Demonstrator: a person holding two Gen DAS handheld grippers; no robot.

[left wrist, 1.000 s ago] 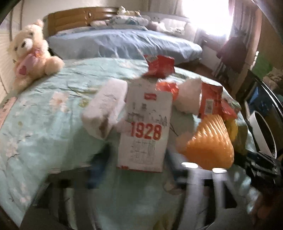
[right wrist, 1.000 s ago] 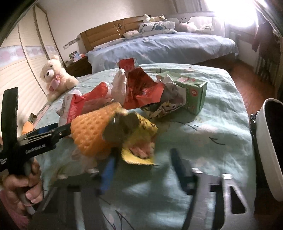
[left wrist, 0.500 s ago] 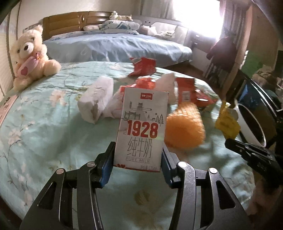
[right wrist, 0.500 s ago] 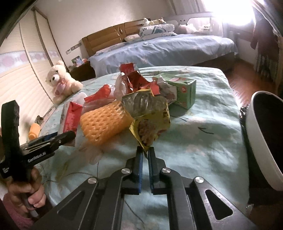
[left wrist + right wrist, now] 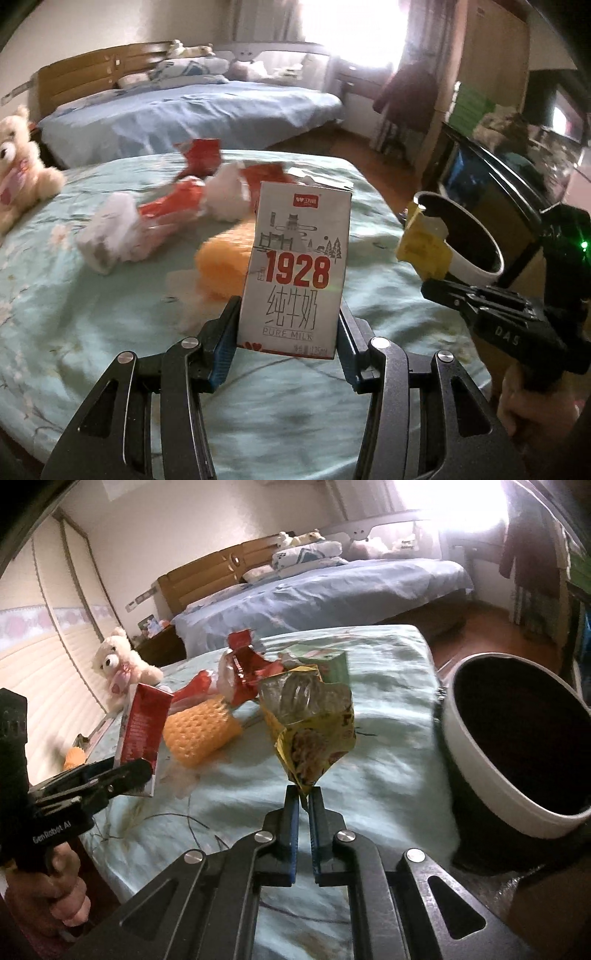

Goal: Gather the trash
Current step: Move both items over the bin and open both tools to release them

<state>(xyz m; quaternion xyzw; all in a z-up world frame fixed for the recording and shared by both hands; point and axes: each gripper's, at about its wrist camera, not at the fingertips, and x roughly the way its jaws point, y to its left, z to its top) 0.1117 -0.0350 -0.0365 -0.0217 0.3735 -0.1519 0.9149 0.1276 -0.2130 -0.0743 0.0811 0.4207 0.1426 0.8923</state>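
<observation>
Two loads: left gripper [image 5: 288, 332] clamps the white "1928" milk carton [image 5: 295, 273]; right gripper [image 5: 303, 805] pinches the crumpled yellow snack wrapper [image 5: 308, 723], both above the bed.
Bin: white round bucket [image 5: 476, 760] to the right; carry each over its rim before releasing.

Bed [image 5: 391, 775]: pale green floral sheet | centre: orange foam net [image 5: 201, 734] | just behind: red wrappers [image 5: 245, 664], green carton [image 5: 328, 661], white tissue wads [image 5: 110, 232] | far left edge: teddy bear [image 5: 118, 664] | all loosely heaped mid-sheet
</observation>
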